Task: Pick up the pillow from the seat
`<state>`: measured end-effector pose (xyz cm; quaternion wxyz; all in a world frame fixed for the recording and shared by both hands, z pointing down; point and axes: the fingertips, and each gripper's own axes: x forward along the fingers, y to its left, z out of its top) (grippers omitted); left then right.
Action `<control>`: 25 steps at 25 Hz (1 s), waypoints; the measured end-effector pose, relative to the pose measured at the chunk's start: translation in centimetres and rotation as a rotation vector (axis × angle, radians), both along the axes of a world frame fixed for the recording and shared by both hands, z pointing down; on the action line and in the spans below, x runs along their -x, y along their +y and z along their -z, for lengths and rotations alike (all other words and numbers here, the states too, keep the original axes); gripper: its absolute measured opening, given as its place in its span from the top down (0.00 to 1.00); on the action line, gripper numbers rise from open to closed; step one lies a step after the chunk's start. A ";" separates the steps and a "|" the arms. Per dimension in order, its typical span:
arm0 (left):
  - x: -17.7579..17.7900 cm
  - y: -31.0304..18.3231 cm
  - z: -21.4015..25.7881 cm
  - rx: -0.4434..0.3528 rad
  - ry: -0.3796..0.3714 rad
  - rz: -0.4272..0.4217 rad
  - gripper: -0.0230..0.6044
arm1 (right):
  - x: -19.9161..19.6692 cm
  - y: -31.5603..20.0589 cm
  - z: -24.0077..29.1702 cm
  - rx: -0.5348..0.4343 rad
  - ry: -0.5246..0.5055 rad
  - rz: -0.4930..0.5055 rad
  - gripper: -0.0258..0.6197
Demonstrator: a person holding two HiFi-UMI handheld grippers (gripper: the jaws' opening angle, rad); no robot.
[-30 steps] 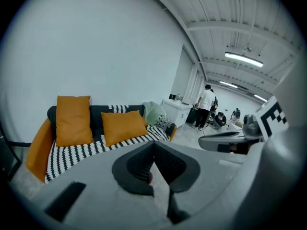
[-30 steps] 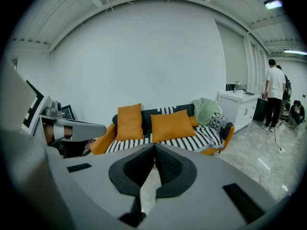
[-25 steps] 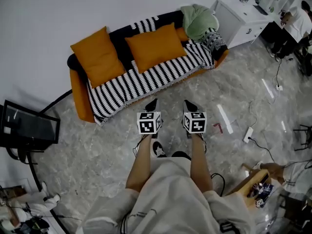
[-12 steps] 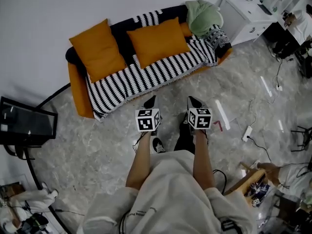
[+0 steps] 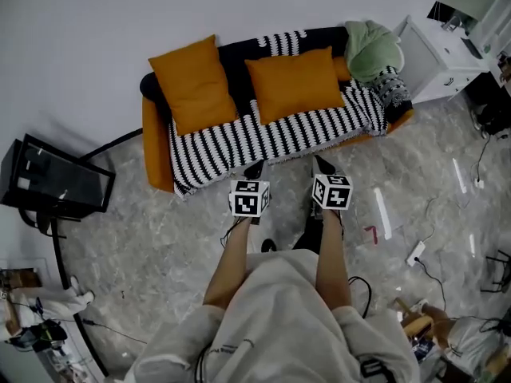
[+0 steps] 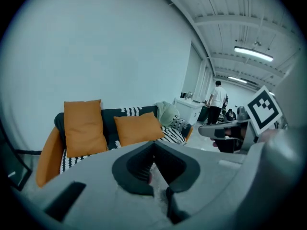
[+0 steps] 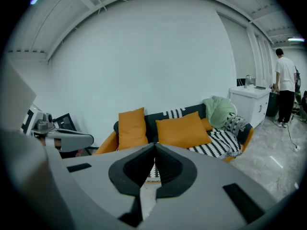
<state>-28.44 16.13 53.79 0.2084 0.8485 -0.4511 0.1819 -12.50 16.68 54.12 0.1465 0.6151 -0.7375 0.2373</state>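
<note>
Studio hall dressed as a living room: sofa (image 5: 157, 152) against the far bare wall (image 5: 88, 22), strip light (image 6: 253, 54) overhead, power strip (image 5: 415, 253) on floor (image 5: 152, 250).

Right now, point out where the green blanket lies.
In the head view, the green blanket sits bunched at the right end of the sofa, beside the right-hand orange pillow and near the white cabinet.

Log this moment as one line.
left gripper: shut, empty | right gripper: shut, empty | two square orange fabric pillows: untouched on striped-covered orange sofa
</note>
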 end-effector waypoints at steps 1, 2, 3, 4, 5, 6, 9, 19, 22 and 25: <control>0.0 -0.7 0.1 0.002 -0.006 0.003 0.95 | 0.1 -0.8 0.1 -0.001 -0.006 0.006 0.95; -0.1 -1.4 0.2 0.001 -0.010 0.005 0.95 | 0.0 -1.6 0.2 -0.002 -0.009 0.011 0.95; -0.4 -2.1 0.3 -0.003 -0.015 0.004 0.95 | -0.2 -2.3 0.3 -0.001 -0.011 0.015 0.95; -0.9 -2.8 0.4 -0.009 -0.018 0.001 0.95 | -0.5 -3.1 0.3 0.001 -0.011 0.019 0.95; -1.5 -3.6 0.5 -0.013 -0.016 -0.004 0.95 | -1.0 -3.9 0.3 0.003 -0.009 0.023 0.95; -2.2 -4.4 0.6 -0.014 -0.009 -0.006 0.95 | -1.6 -4.6 0.2 0.006 -0.006 0.027 0.95; -4.2 -6.6 0.5 -0.002 0.009 -0.004 0.95 | -4.0 -6.6 0.0 0.023 0.006 0.027 0.95; -9.9 -13.3 2.1 -0.009 0.022 0.044 0.95 | -9.0 -14.2 1.7 0.014 0.022 0.105 0.95; -11.1 -15.4 2.6 -0.018 0.017 0.071 0.95 | -10.1 -16.6 2.1 0.004 0.019 0.142 0.95; -12.3 -17.1 3.1 -0.024 0.001 0.089 0.95 | -11.6 -18.8 2.7 -0.010 -0.005 0.155 0.95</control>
